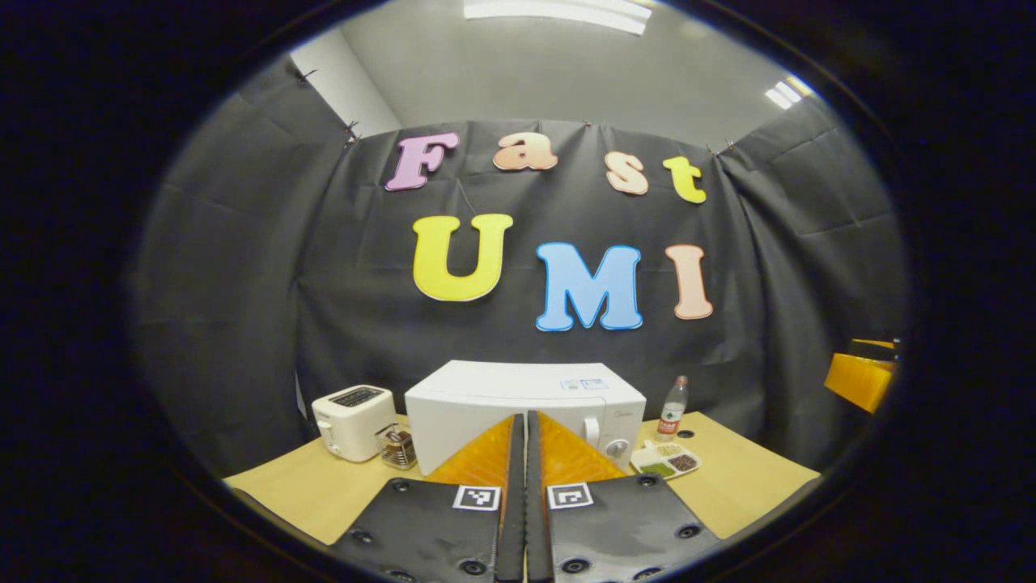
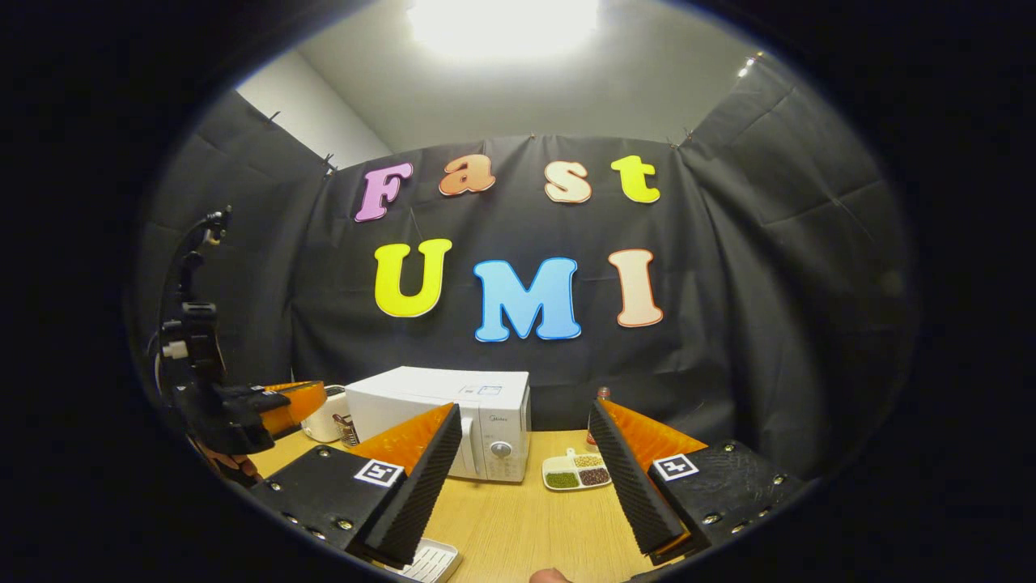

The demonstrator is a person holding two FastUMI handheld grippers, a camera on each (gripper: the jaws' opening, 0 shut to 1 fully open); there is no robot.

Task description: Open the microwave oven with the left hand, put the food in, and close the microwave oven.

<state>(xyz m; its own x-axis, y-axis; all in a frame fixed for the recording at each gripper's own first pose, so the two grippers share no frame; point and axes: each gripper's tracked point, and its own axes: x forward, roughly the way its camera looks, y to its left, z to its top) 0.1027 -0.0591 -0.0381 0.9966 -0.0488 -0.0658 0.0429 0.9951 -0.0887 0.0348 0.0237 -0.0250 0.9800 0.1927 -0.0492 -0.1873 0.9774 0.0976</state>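
A white microwave (image 1: 502, 385) stands shut at the back of the wooden table (image 1: 324, 486), its handle and dial at its right end. My left gripper (image 1: 526, 417) is shut with nothing in it and hangs in front of the microwave, well short of it. A small white divided dish of food (image 1: 665, 460) lies to the right of the microwave. In the right gripper view the microwave (image 2: 437, 393) is ahead on the left and the food dish (image 2: 576, 471) lies ahead between the fingers, some way off. My right gripper (image 2: 526, 413) is open and empty.
A cream toaster (image 1: 354, 421) and a small glass container (image 1: 396, 445) stand left of the microwave, and a bottle (image 1: 672, 409) stands behind the dish. In the right gripper view the left gripper (image 2: 243, 413) is at the far left, and a white ribbed tray (image 2: 429, 563) lies at the near table edge.
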